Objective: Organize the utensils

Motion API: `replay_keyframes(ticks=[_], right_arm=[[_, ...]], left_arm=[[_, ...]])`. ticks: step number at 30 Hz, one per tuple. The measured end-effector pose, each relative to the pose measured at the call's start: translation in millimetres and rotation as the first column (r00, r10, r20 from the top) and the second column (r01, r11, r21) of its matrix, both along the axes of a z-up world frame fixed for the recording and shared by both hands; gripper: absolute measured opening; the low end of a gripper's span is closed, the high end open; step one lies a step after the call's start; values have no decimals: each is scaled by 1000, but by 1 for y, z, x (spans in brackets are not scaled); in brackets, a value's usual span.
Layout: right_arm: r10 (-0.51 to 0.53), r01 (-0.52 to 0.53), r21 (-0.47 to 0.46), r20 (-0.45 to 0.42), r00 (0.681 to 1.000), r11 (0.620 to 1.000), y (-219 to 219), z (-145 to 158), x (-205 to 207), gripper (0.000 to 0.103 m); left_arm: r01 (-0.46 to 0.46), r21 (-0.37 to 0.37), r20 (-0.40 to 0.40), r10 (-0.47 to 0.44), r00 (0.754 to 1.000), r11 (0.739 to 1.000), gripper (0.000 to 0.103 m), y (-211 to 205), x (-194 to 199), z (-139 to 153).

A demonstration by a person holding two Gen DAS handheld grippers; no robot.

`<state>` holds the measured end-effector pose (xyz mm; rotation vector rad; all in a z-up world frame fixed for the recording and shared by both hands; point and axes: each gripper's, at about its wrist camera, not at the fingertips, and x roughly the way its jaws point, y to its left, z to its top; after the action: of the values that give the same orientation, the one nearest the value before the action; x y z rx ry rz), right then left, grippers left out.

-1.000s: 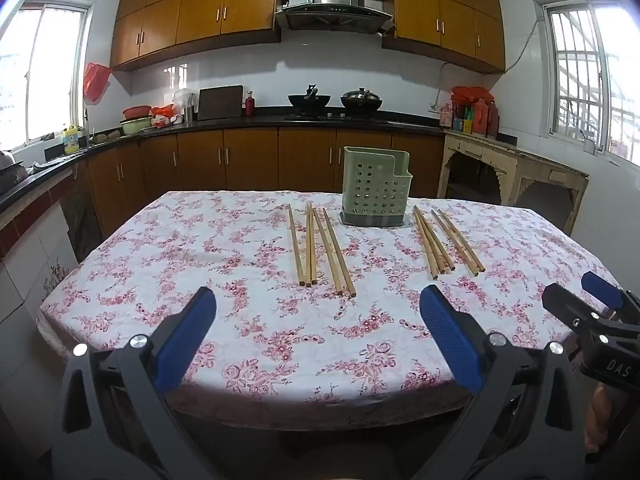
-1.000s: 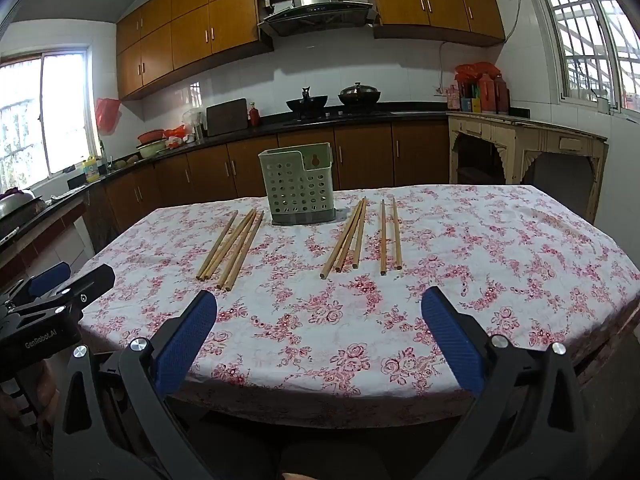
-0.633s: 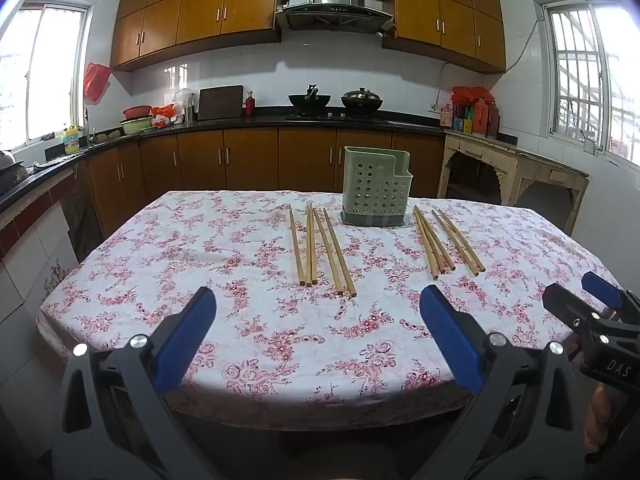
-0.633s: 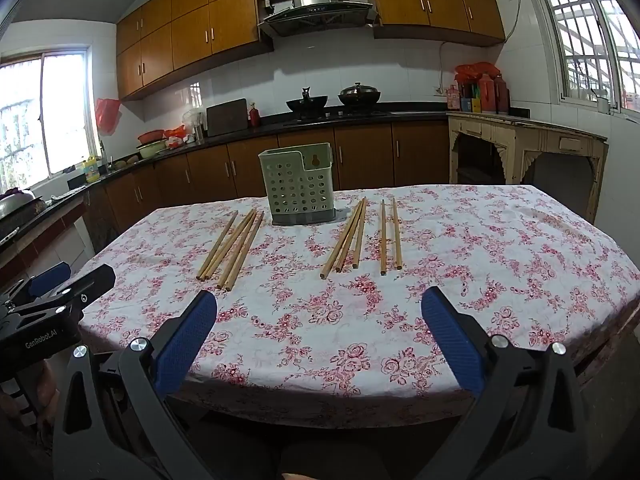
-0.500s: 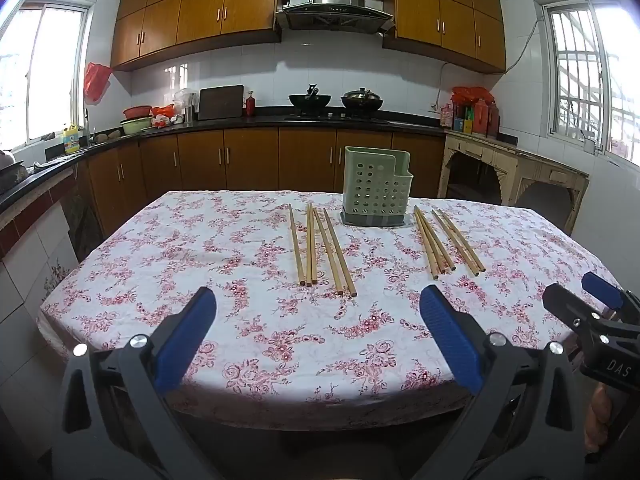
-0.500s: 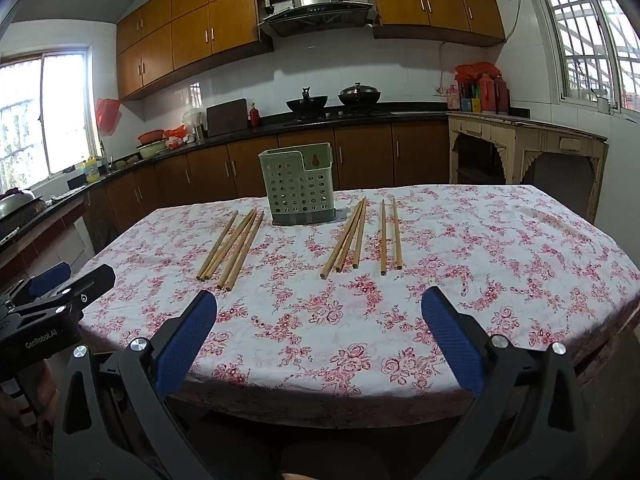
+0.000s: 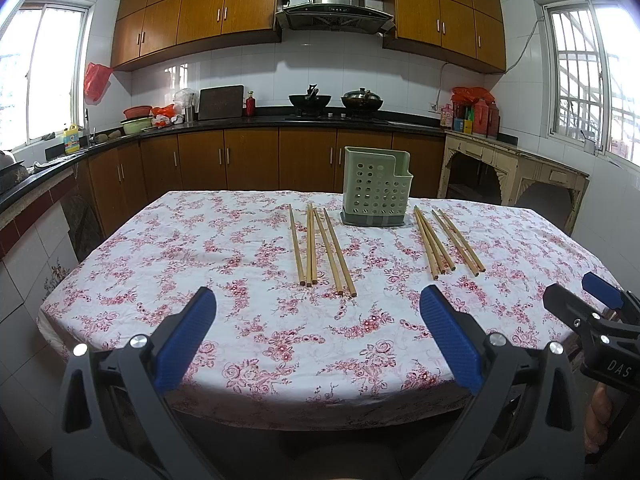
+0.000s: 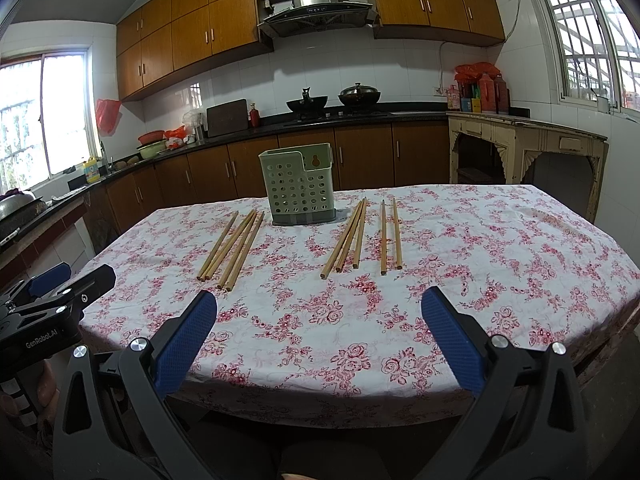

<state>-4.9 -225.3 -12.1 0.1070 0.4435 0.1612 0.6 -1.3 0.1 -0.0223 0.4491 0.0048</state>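
A pale green perforated utensil holder (image 7: 376,192) (image 8: 300,189) stands upright at the far middle of the table. Several wooden chopsticks lie flat in two groups, one to its left (image 7: 320,249) (image 8: 232,245) and one to its right (image 7: 446,242) (image 8: 362,237). My left gripper (image 7: 318,326) is open and empty, held above the near table edge. My right gripper (image 8: 319,326) is open and empty, also above the near edge. Each gripper shows in the other's view, the right one (image 7: 588,310) and the left one (image 8: 66,286).
The table wears a white cloth with red flowers (image 7: 248,252) (image 8: 480,248). Wooden cabinets and a black counter with pots run along the back wall (image 7: 320,120). A cream side table (image 8: 528,140) stands at the right.
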Motion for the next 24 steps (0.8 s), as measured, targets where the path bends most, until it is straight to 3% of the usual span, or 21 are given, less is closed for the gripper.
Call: replay_keyframes(ticks=[24], right_arm=[[0,0,2,0,1000,1000,-1,-1,0,101]], left_arm=[[-2,-1,0,2,1000,1000,99,1,-1,0]])
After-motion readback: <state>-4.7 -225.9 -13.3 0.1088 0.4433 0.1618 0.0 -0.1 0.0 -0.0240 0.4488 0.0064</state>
